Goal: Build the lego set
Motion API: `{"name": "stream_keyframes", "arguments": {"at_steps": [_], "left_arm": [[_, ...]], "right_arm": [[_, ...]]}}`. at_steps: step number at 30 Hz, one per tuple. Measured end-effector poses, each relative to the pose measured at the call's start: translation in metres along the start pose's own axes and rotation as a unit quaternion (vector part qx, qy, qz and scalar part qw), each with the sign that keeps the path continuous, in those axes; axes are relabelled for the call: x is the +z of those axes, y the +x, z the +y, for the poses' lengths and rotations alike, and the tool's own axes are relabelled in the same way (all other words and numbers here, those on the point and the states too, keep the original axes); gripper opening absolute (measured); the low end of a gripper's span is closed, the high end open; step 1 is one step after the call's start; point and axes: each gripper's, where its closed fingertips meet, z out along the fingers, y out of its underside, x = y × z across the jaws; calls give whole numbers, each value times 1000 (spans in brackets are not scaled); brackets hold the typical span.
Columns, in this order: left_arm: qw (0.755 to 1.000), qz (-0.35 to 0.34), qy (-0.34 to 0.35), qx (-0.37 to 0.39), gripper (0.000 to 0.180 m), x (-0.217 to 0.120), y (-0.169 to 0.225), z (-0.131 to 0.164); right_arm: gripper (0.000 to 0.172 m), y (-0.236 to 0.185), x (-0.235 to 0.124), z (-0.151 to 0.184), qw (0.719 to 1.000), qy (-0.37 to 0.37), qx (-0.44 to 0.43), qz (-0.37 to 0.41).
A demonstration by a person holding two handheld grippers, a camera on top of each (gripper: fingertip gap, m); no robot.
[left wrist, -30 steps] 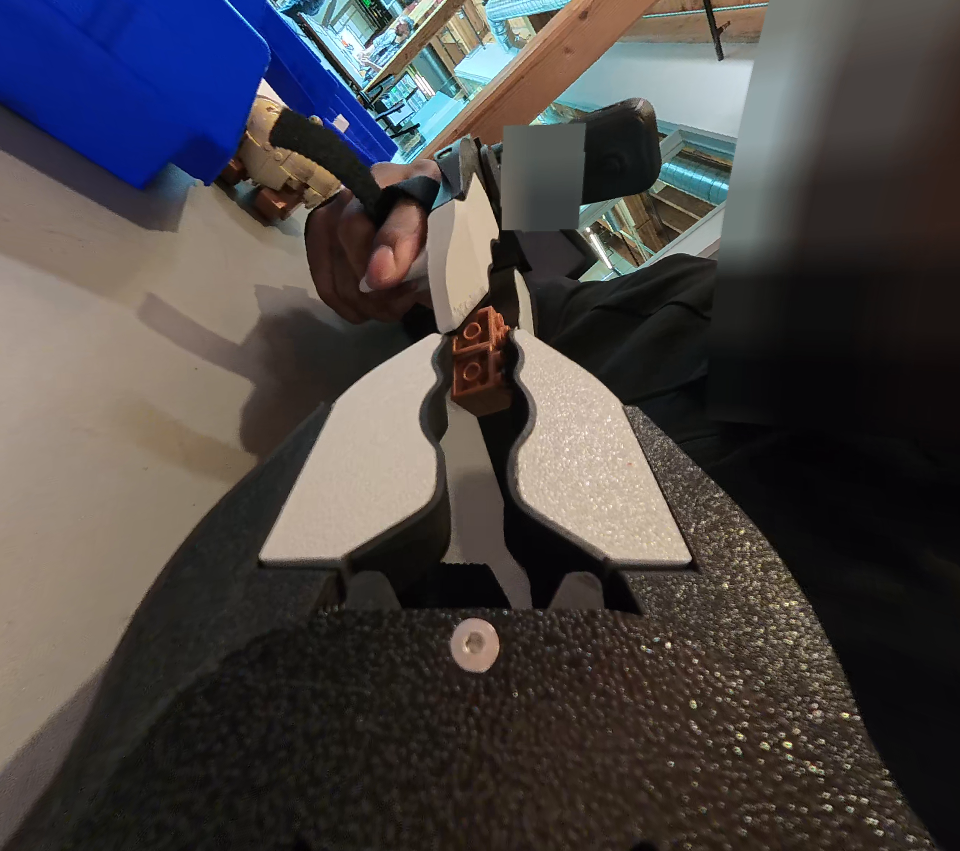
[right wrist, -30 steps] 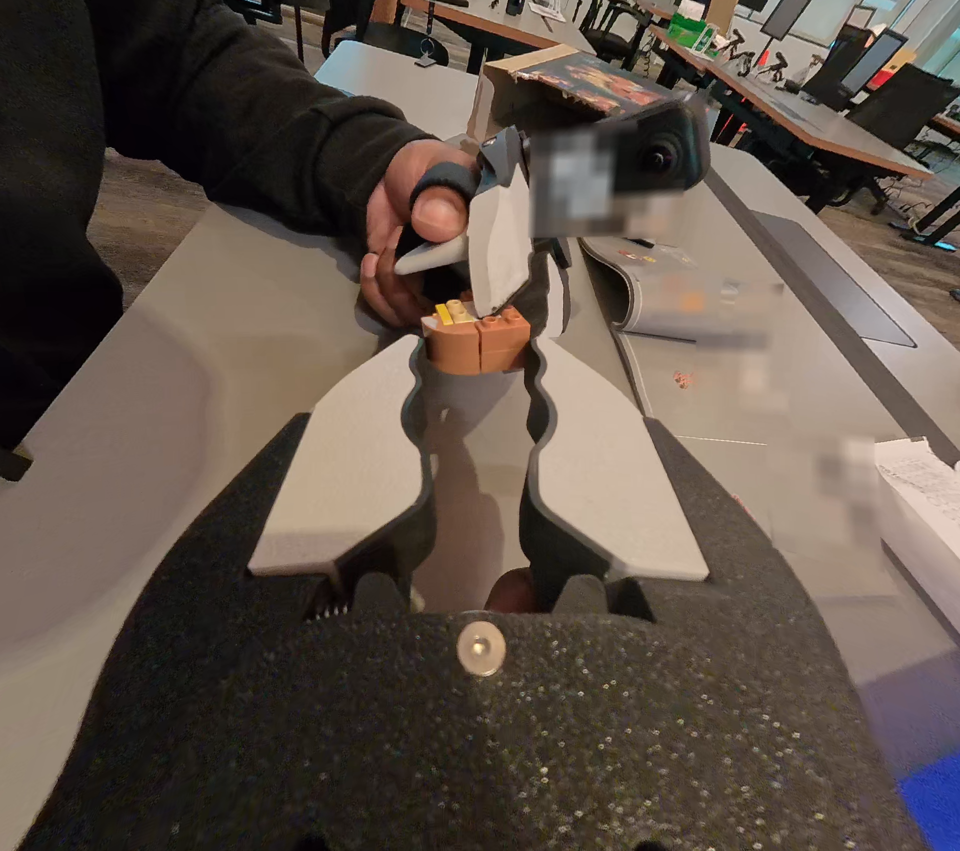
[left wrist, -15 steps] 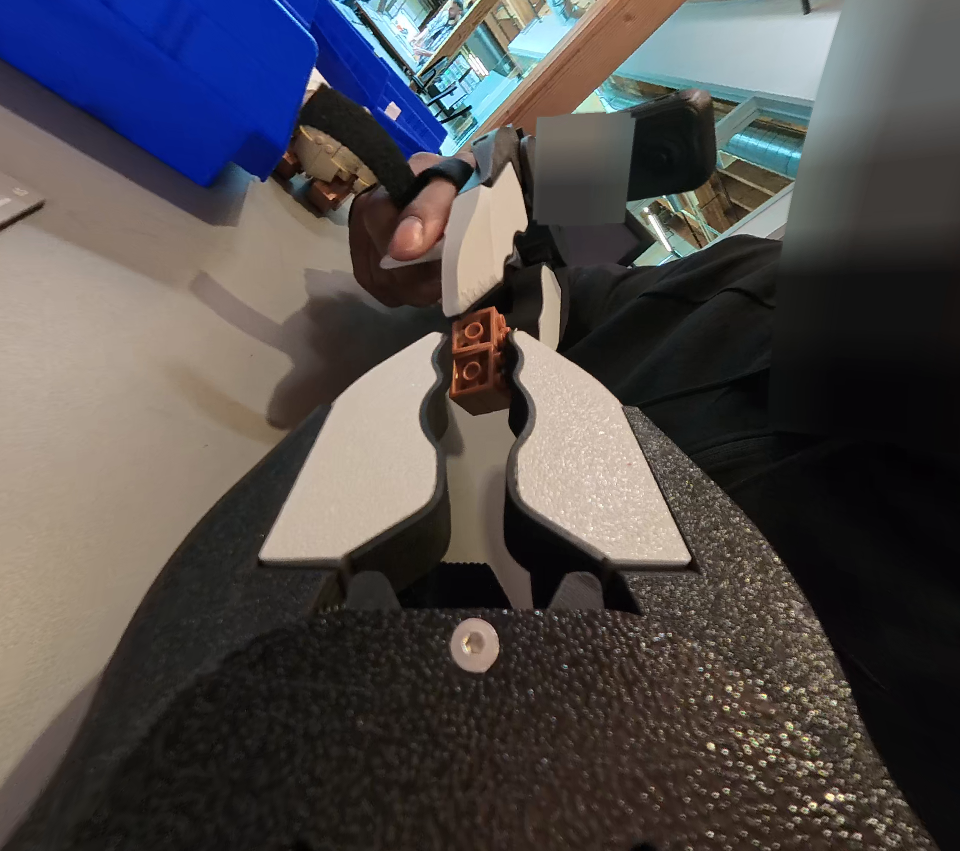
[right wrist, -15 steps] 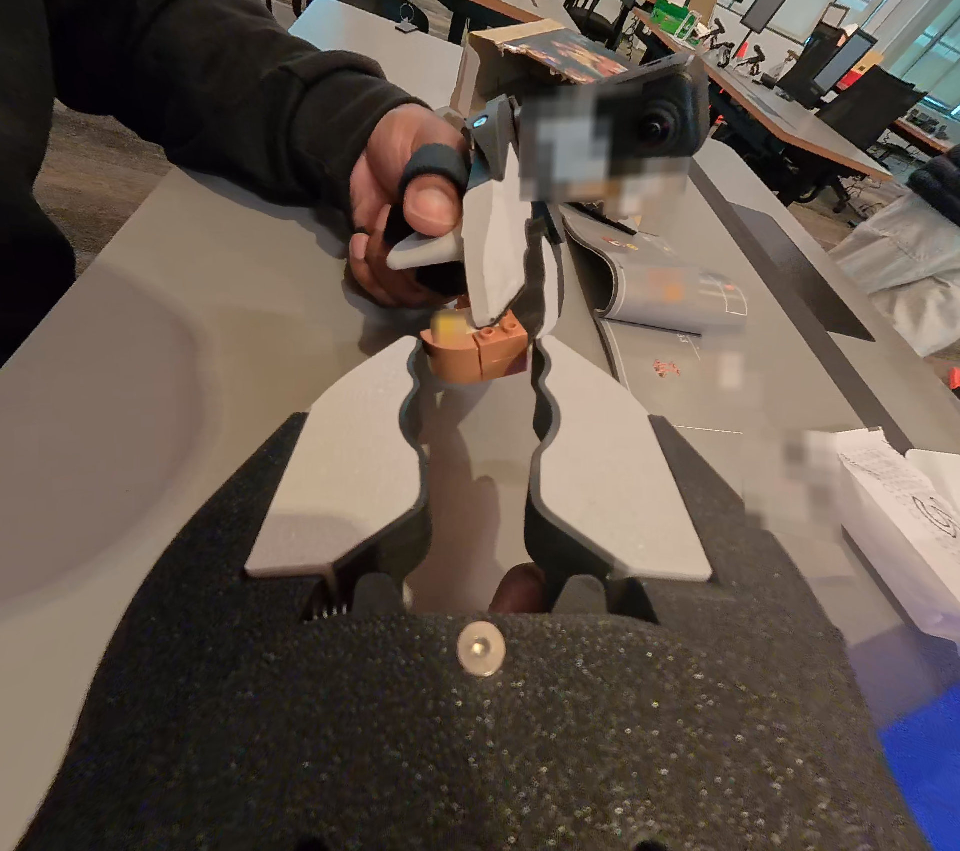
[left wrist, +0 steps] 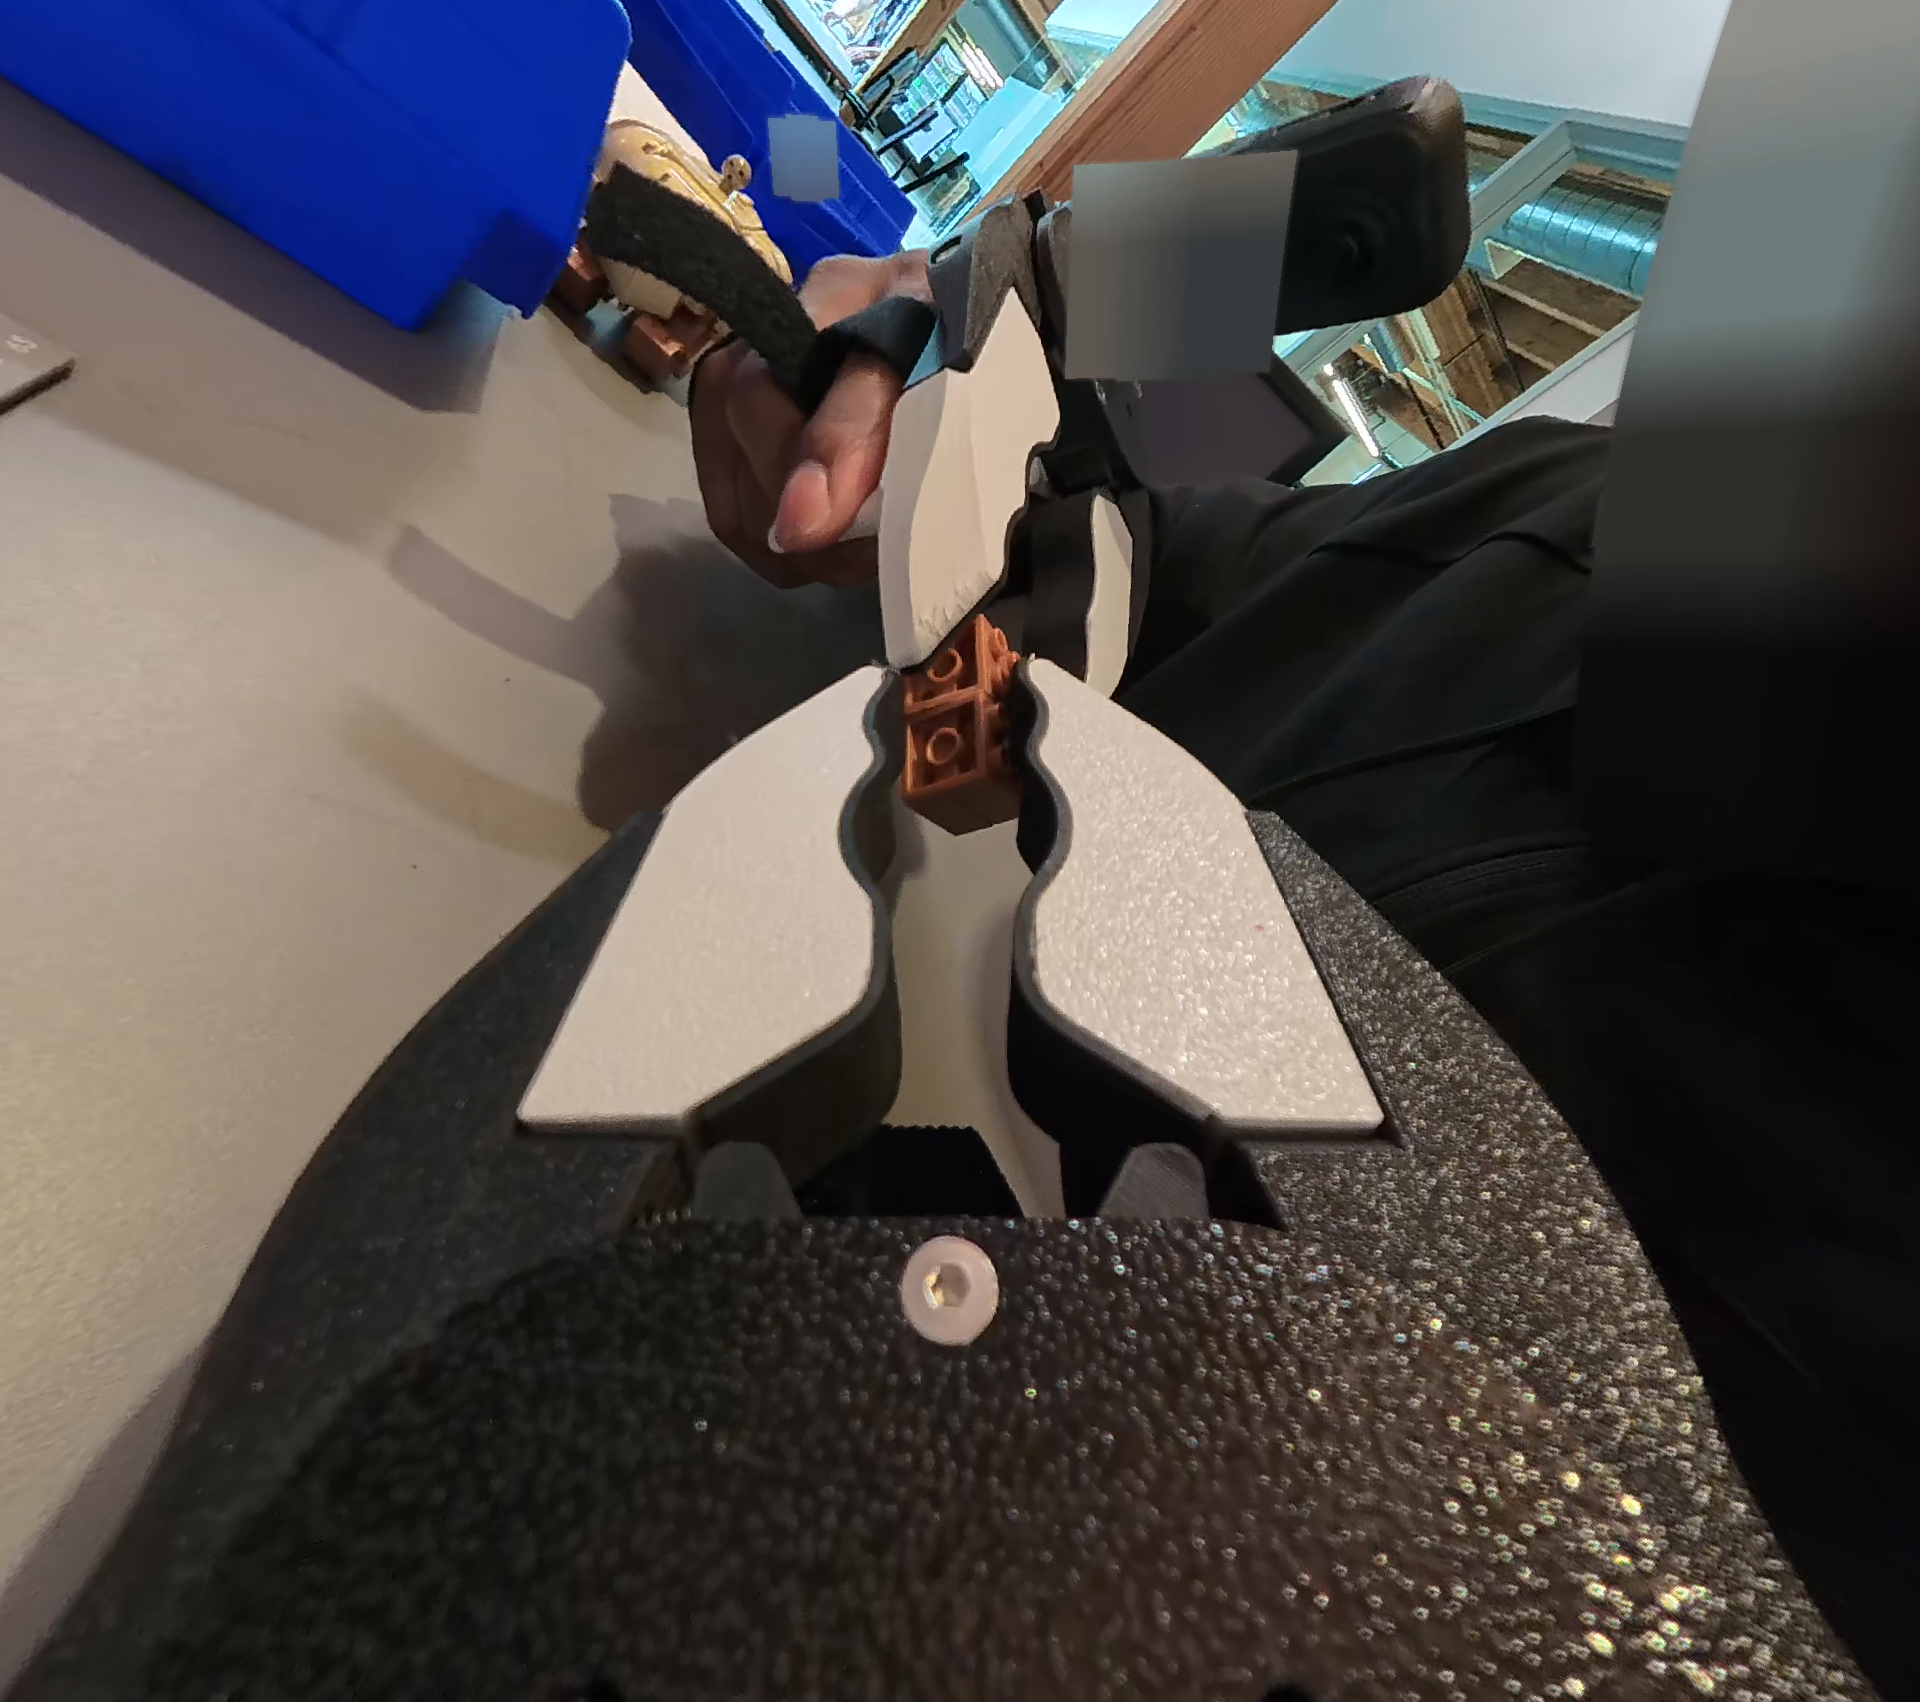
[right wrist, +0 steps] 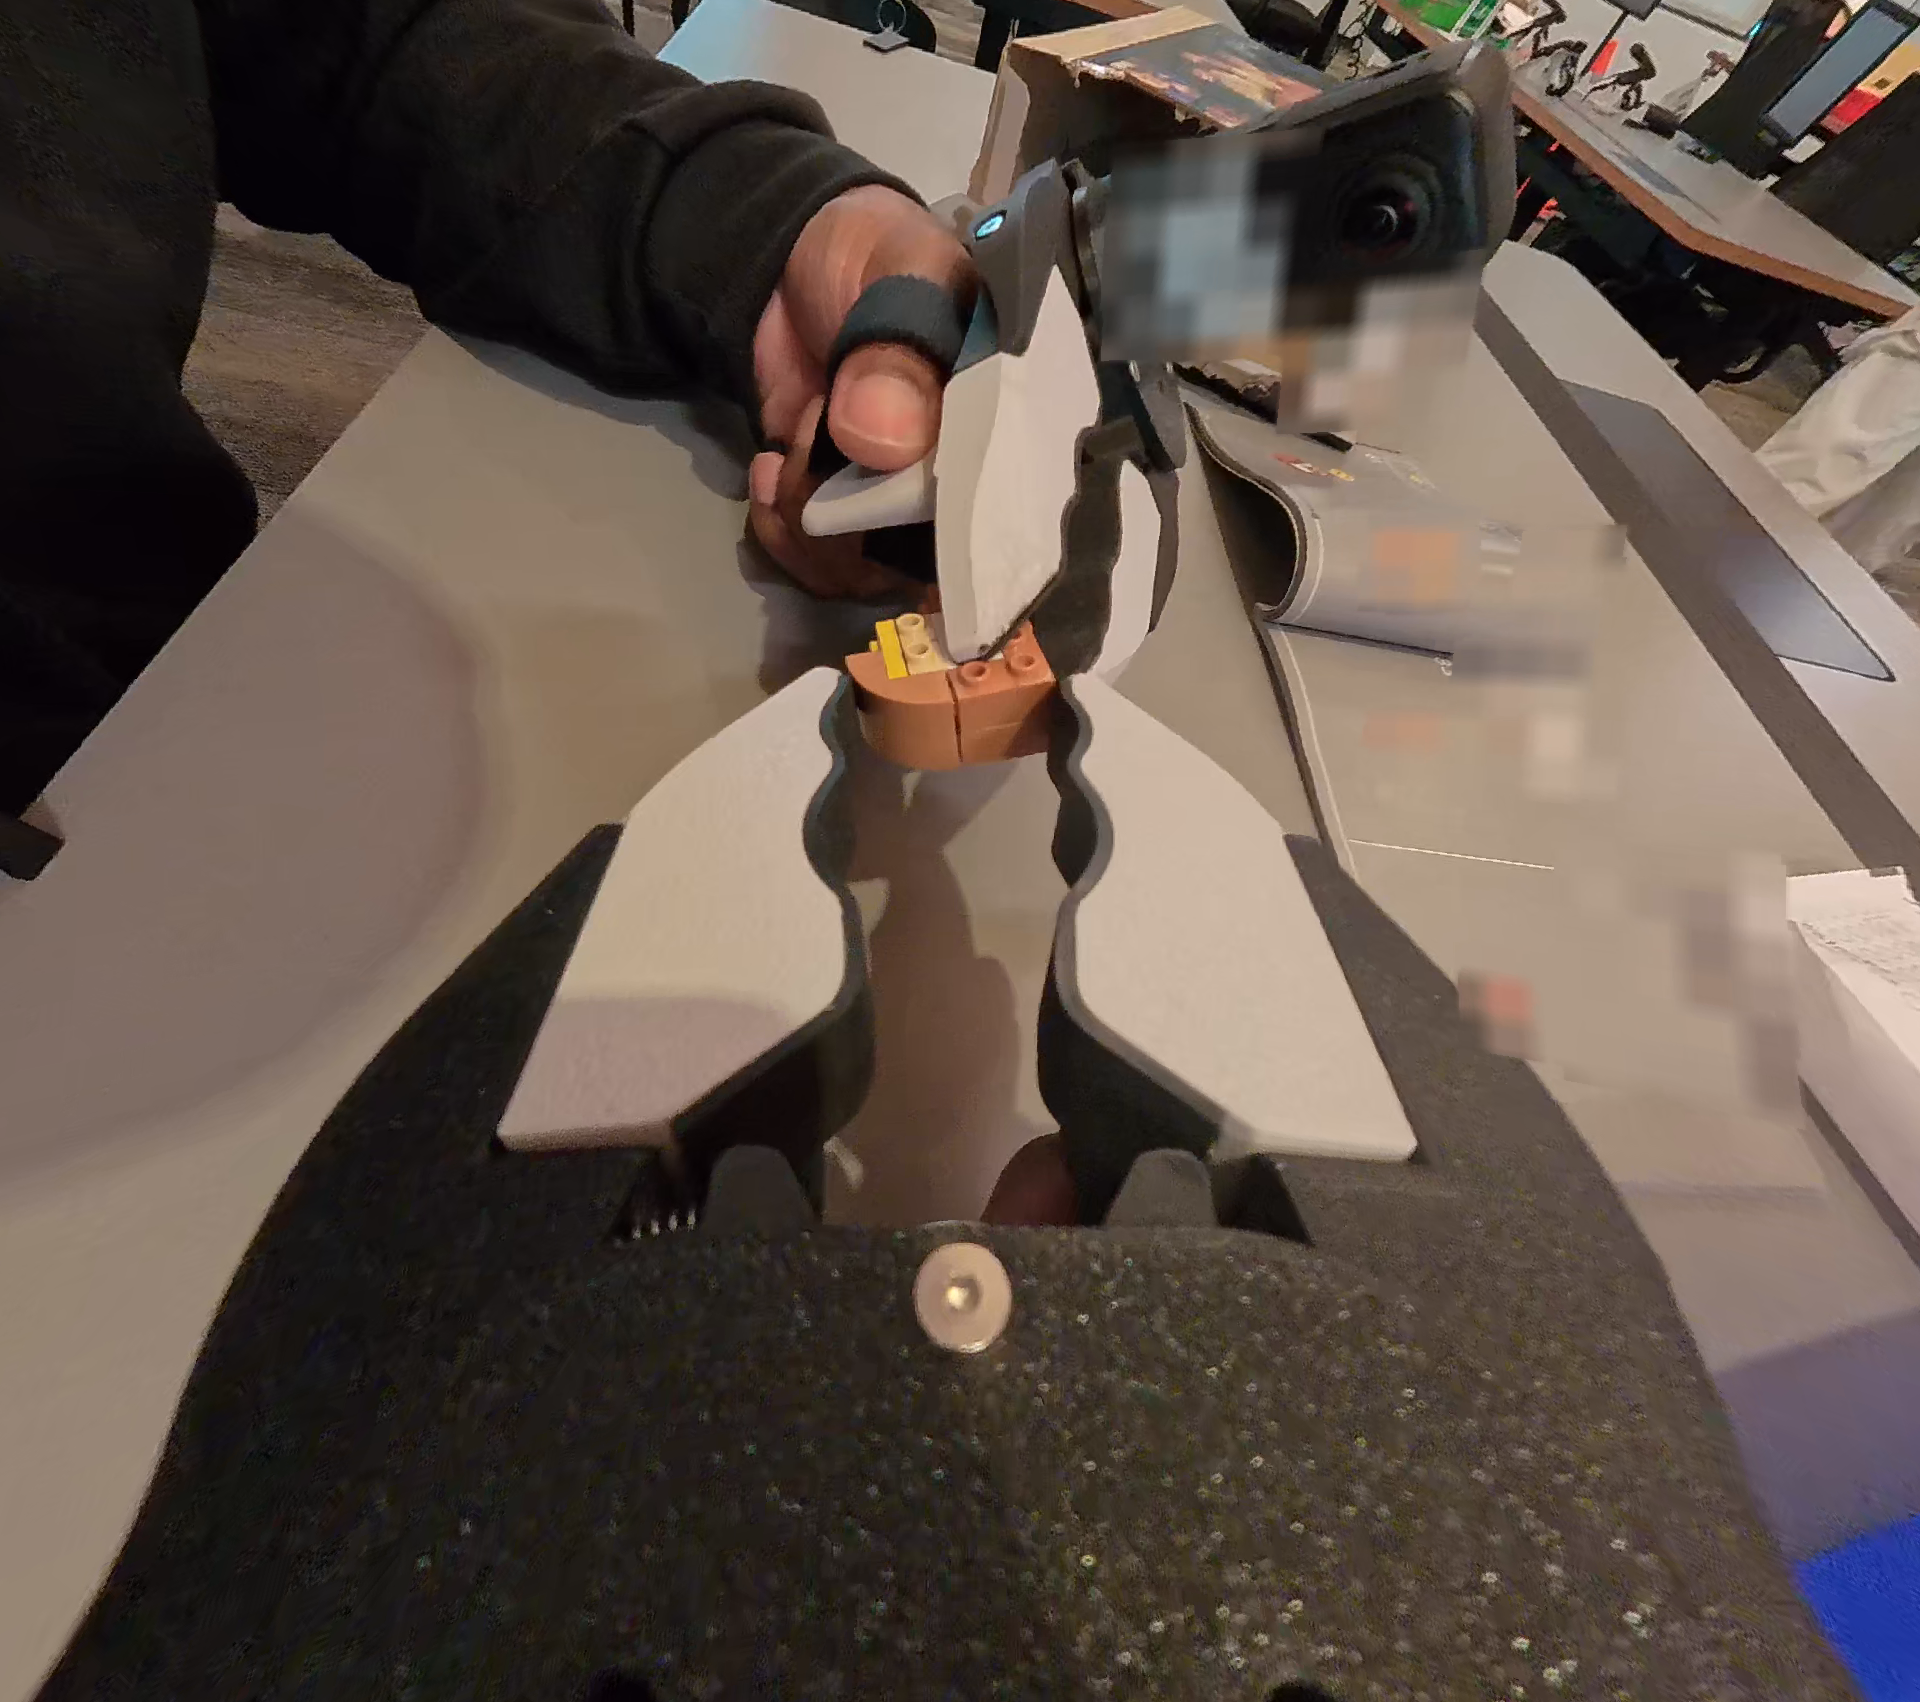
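Note:
My left gripper (left wrist: 956,691) is shut on a small brown brick piece (left wrist: 951,753) with its round stud holes facing the camera. My right gripper (right wrist: 951,707) is shut on a rounded brown brick assembly (right wrist: 935,722) with a tan and a yellow piece on top. The two grippers meet tip to tip above the grey table (right wrist: 416,613). In the right wrist view the left gripper's fingers (right wrist: 987,530) come down onto the top of the assembly. In the left wrist view the right gripper's finger (left wrist: 956,530) covers the brick's far end. A person's hand holds each gripper.
Blue plastic bins (left wrist: 260,42) stand along the table's far side, with a tan brick model (left wrist: 675,270) next to them. An open booklet (right wrist: 1403,572) and a cardboard box (right wrist: 1143,83) lie behind the grippers. White papers (right wrist: 1870,977) lie at the right. Less than 4 cm separates the two grippers' tips.
Both grippers stay joined at the brown bricks. The pair has tilted and shifted a little over the table. The right fingers eased apart slightly, then pressed on the assembly again.

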Motion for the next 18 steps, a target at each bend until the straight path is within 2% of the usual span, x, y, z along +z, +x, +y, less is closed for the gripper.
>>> {"name": "stream_keyframes", "arguments": {"at_steps": [18], "left_arm": [[1000, 0, -21, -5, 19, 0, -1, 6]], "right_arm": [[35, -4, 2, 3, 1000, -5, 6, -16]]}}
